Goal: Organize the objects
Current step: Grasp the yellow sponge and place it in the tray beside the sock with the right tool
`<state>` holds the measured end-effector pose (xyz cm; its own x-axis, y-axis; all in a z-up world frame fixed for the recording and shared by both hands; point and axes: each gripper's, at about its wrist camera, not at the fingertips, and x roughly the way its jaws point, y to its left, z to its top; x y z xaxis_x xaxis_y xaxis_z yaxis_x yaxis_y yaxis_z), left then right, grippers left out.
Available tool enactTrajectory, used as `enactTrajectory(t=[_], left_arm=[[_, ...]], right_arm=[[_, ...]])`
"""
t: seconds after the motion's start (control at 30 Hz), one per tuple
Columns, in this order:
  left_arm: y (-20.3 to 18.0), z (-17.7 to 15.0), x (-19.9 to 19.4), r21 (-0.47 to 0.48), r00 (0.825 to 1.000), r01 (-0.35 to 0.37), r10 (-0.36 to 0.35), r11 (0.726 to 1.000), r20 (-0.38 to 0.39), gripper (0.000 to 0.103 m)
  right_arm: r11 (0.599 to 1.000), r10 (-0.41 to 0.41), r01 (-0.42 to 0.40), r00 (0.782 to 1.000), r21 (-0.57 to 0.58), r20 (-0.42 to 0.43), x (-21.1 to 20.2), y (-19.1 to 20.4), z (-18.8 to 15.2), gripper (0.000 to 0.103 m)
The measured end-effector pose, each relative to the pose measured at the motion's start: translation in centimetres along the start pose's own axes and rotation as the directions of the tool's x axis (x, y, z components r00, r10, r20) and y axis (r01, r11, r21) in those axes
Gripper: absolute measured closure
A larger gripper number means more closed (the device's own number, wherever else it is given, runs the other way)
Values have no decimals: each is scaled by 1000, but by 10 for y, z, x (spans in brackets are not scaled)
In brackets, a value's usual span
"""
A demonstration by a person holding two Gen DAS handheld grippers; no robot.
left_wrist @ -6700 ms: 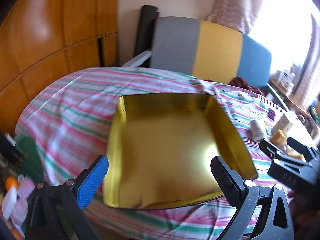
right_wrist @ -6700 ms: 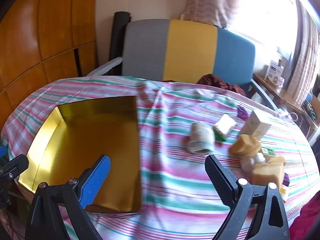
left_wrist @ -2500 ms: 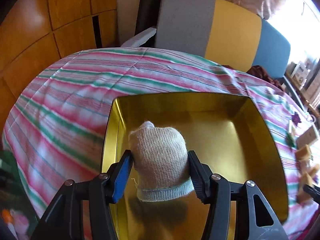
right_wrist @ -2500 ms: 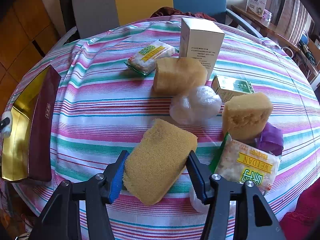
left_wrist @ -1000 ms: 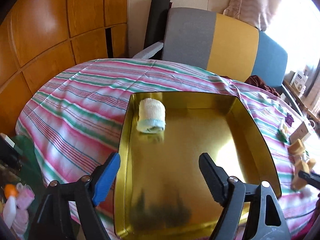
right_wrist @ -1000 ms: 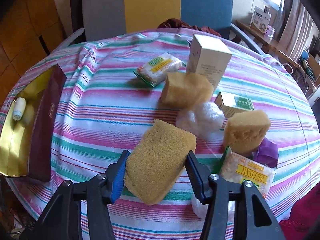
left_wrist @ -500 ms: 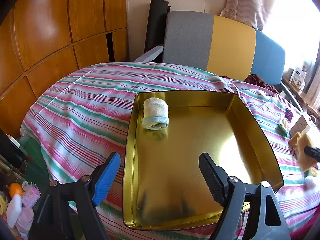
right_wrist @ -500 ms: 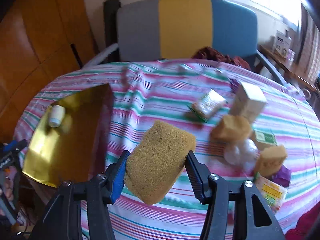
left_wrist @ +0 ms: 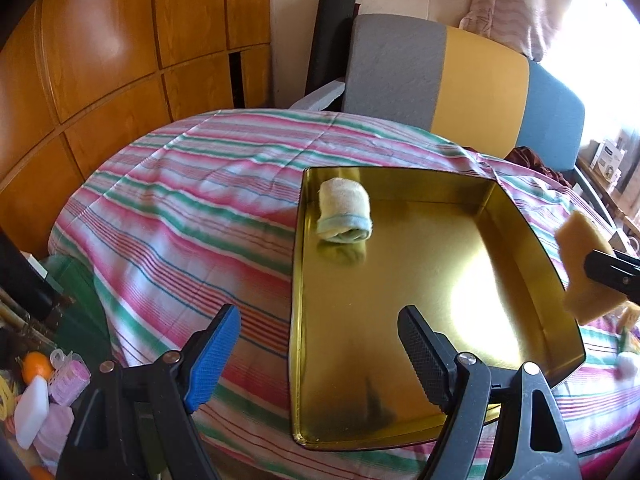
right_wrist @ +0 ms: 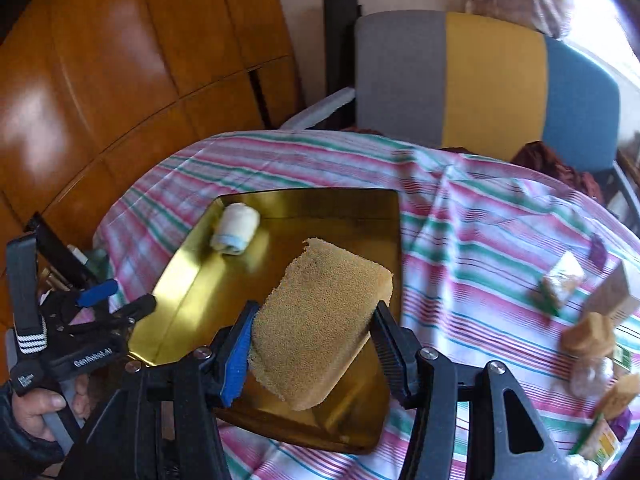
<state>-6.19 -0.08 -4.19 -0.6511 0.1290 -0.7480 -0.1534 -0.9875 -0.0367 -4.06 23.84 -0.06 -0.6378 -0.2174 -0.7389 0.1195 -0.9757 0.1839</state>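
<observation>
A shallow gold tin tray (left_wrist: 516, 216) (right_wrist: 192, 280) lies on the striped tablecloth. A rolled white cloth (left_wrist: 345, 211) (right_wrist: 236, 229) lies in the tray's far left corner. My right gripper (right_wrist: 314, 340) is shut on a tan sponge (right_wrist: 320, 320) and holds it above the tray's right half; the sponge also shows at the right edge of the left wrist view (left_wrist: 584, 268). My left gripper (left_wrist: 320, 352) is open and empty, held above the tray's near left edge; it also shows in the right wrist view (right_wrist: 116, 296).
More sponges (right_wrist: 590, 334), a white box (right_wrist: 614, 290) and snack packets (right_wrist: 562, 278) lie on the cloth right of the tray. A grey, yellow and blue chair (left_wrist: 460, 80) stands behind the table. Wood panelling is at the left. Clutter (left_wrist: 36, 384) lies on the floor at the lower left.
My right gripper has carried the sponge left, from over the tablecloth to above the tray. My left gripper has stayed open and drawn back slightly to the left.
</observation>
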Motion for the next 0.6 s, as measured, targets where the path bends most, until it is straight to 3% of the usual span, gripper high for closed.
enactTrajectory(t=[0.23,0.6], left_arm=[[21,1,-3,-52,1000,23,-23,998,-13,17],[74,-5,-9,-151,999,-45,43,988,-17,17]], right_arm=[[997,73,-74,995,-21,-62,35,29,8,47],[988,114,-130,977,-84,-179,121,97,30,46]])
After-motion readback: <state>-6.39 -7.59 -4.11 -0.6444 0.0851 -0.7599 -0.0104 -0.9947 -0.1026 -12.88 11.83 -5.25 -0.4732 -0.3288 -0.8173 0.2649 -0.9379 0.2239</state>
